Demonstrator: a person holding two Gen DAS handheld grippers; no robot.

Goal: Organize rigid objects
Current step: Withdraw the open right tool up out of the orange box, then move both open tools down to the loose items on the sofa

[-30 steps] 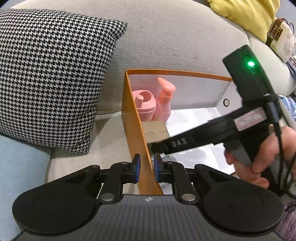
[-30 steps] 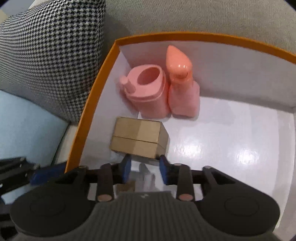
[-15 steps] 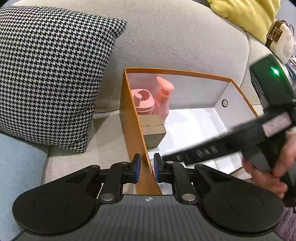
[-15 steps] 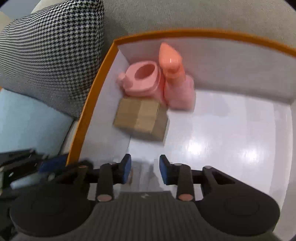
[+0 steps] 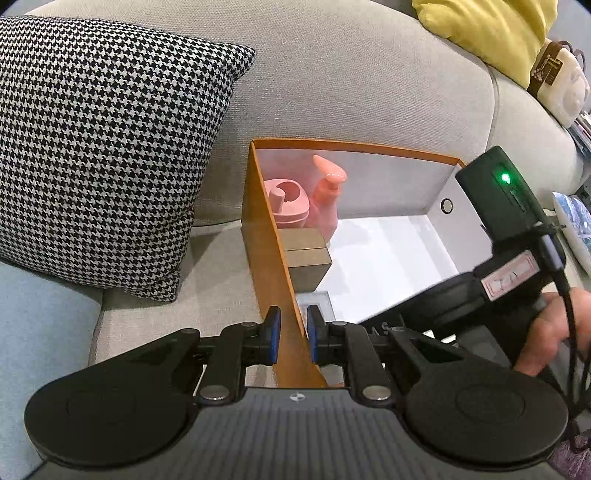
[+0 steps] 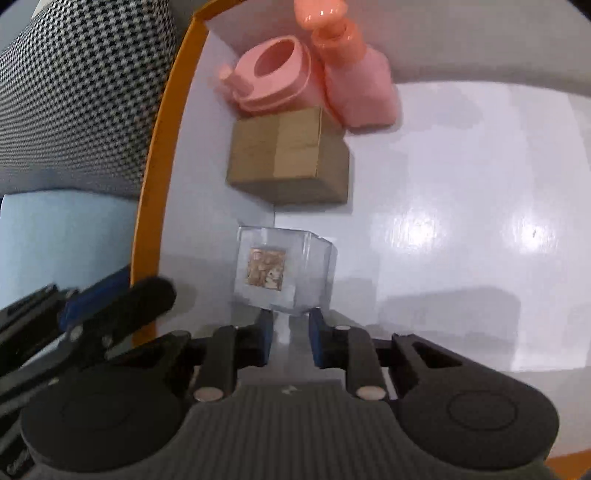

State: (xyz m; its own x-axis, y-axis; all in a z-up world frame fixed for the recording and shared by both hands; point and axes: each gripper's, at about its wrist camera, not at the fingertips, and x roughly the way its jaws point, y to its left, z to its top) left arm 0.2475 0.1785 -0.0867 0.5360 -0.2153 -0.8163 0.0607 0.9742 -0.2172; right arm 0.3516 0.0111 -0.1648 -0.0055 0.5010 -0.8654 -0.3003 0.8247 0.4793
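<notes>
An orange box with a white inside (image 5: 266,236) (image 6: 155,155) sits on the sofa. In its far left corner stand a pink jug (image 5: 286,201) (image 6: 273,77) and a pink pump bottle (image 5: 327,195) (image 6: 354,85). A brown cardboard box (image 5: 306,258) (image 6: 284,158) lies in front of them, and a clear plastic cube (image 6: 280,269) (image 5: 316,302) in front of that. My left gripper (image 5: 291,334) is shut on the box's left wall. My right gripper (image 6: 290,338) is open just behind the cube, not holding it.
A black-and-white houndstooth cushion (image 5: 99,140) (image 6: 85,88) leans on the grey sofa back (image 5: 351,74) left of the box. A yellow cushion (image 5: 491,33) and a white bag (image 5: 561,85) lie at the far right. A light blue cover (image 5: 33,332) is at the near left.
My right gripper has drawn back from the cardboard box towards the box's near side, and the clear cube now shows in front of its fingers. The left gripper has kept its hold on the wall.
</notes>
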